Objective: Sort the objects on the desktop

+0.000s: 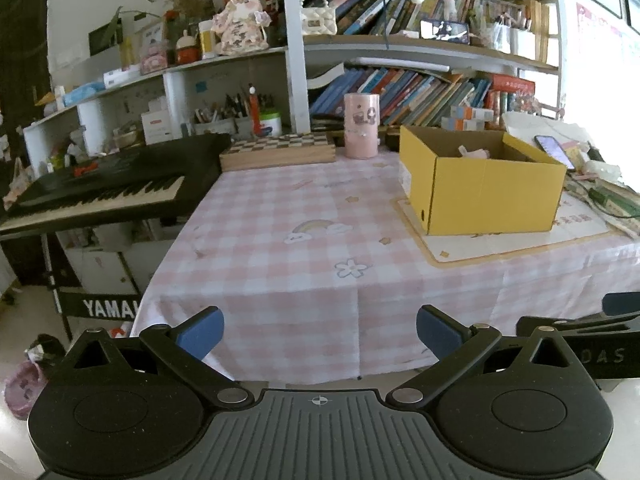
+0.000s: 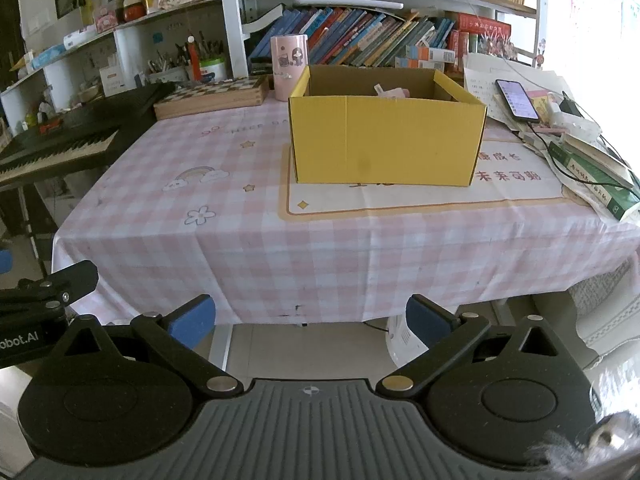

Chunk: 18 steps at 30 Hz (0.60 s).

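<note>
A yellow cardboard box (image 2: pixel 386 138) stands open on a printed mat (image 2: pixel 400 200) on the pink checked tablecloth (image 2: pixel 240 240); it also shows in the left wrist view (image 1: pixel 484 190). A pinkish object (image 2: pixel 390 92) lies inside it, mostly hidden by the wall. A pink cylindrical cup (image 2: pixel 289 66) stands behind the box, also in the left wrist view (image 1: pixel 361 126). My left gripper (image 1: pixel 320 334) is open and empty, held off the table's front edge. My right gripper (image 2: pixel 311 320) is open and empty, also in front of the table edge.
A wooden chessboard box (image 2: pixel 212 98) lies at the back left. A phone (image 2: pixel 517 100), books (image 2: pixel 596 176) and cables crowd the right side. A black keyboard (image 1: pixel 100 188) stands left of the table. Bookshelves (image 1: pixel 400 96) line the back.
</note>
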Available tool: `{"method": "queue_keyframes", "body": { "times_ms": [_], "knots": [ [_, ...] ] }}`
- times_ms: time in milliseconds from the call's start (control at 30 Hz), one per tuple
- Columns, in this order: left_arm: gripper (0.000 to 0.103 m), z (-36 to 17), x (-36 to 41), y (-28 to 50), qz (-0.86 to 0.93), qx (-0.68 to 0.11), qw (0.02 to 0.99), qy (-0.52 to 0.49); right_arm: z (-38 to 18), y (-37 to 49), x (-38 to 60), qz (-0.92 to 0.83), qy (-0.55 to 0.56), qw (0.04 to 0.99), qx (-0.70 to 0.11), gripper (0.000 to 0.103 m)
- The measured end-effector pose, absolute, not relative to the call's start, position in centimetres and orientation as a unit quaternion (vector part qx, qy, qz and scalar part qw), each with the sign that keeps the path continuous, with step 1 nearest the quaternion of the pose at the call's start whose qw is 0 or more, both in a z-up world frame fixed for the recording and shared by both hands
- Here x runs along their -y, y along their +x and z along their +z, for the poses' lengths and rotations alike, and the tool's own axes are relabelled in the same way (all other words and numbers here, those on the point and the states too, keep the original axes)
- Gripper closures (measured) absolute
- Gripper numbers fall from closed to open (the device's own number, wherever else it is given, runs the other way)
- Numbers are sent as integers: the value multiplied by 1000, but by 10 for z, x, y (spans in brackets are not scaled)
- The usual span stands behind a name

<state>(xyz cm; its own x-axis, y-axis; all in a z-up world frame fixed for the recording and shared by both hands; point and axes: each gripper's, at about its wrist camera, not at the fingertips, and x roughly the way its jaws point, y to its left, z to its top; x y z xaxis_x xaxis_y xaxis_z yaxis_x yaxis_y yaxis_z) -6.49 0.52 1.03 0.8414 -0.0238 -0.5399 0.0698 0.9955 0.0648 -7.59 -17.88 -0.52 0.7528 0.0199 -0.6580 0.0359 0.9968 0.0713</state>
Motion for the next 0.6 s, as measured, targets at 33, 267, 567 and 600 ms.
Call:
{"method": "queue_keyframes", "body": {
  "times_ms": [33, 267, 567, 600],
  "knots": [
    [0, 10, -5, -66, -27, -279, 959, 40, -5, -76, 179, -4, 40, 935, -352, 0],
    [0, 10, -6, -66, -23, -281, 959, 30, -8, -76, 179, -2, 39, 935, -353, 0],
    [0, 10, -9, -67, -14, -283, 959, 25, -8, -77, 179, 0, 38, 935, -352, 0],
    [0, 10, -8, -67, -12, -282, 959, 28, -8, -77, 179, 1, 38, 935, -352, 0]
  ]
}}
